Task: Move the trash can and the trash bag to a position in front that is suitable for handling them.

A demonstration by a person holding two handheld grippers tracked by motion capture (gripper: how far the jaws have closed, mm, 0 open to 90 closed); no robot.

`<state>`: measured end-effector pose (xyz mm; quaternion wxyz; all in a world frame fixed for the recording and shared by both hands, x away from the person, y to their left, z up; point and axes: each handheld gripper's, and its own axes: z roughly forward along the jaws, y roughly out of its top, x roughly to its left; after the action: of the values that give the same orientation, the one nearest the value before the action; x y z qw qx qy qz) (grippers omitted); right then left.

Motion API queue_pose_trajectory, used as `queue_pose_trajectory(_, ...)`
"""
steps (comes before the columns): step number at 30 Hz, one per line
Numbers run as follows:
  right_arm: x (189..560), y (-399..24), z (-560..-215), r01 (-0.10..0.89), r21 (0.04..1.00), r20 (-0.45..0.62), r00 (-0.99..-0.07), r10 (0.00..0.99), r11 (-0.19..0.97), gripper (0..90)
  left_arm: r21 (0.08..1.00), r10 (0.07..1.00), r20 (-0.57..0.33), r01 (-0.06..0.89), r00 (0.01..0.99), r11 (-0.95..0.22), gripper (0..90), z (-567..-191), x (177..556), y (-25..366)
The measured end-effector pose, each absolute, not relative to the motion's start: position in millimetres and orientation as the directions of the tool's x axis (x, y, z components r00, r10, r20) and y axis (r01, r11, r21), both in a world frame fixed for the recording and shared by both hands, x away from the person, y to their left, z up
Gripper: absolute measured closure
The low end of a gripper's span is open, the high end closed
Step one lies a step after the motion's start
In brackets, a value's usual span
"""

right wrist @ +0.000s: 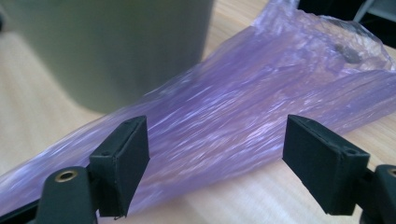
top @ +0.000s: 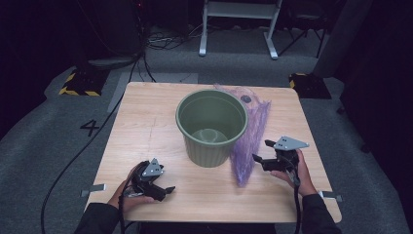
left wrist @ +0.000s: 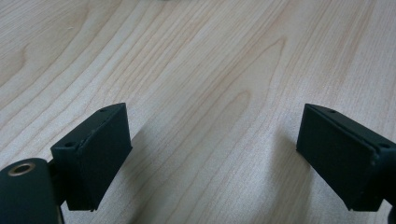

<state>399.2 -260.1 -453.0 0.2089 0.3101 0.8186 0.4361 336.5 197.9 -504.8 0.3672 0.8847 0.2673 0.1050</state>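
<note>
right hand-held gripper (right wrist: 212, 163) jaws wide apart, nothing held, straddling the purple plastic bag (right wrist: 243, 121) just ahead. bag lies flat on the tabletop (top: 146, 126), stretched from beside the green bin (top: 212, 124) toward the near right, its far end bunched behind the bin's rim. looks like the step is grabbing the bag to line the bin. advice: come in low, pinch a single bunched fold near the narrow near end, not the flat film, thin plastic will slip or tear. keep the inner jaw off the bin wall, bag touches it there.

left hand-held gripper (top: 163, 190) also wide open, empty, resting over bare wood at near left, well apart from the bin.

room: open wood left of and in front of the bin; right edge of the tabletop is near the right hand, so pull inward, not outward.
</note>
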Motion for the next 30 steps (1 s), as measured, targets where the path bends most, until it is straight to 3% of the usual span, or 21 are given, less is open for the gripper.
queue_pose_trajectory(12,454,-244,-477,0.435,0.792,-0.015,-0.689,0.725,0.429,23.4,0.706,0.550,-0.010,0.396,0.835,-0.587,9.6,-505,336,198)
queue_pose_trajectory(14,459,-242,-484,0.453,0.771,-0.019,-0.687,0.726,0.448,30.5,0.706,0.550,-0.010,0.396,0.835,-0.588,9.6,-505,336,198)
queue_pose_trajectory(16,462,-243,-490,0.467,0.754,-0.012,-0.694,0.720,0.462,44.9,0.706,0.551,-0.010,0.396,0.835,-0.587,9.6,-505,336,198)
queue_pose_trajectory(22,461,-251,-496,0.462,0.747,-0.026,-0.698,0.715,0.478,76.4,0.706,0.550,-0.010,0.396,0.835,-0.587,9.6,-505,336,198)
queue_pose_trajectory(26,457,-252,-500,0.450,0.756,-0.015,-0.714,0.700,0.475,87.5,0.706,0.550,-0.010,0.396,0.835,-0.587,9.6,-505,336,198)
queue_pose_trajectory(30,454,-255,-498,0.451,0.748,-0.020,-0.719,0.695,0.487,89.9,0.706,0.550,-0.010,0.396,0.835,-0.588,9.6,-505,336,198)
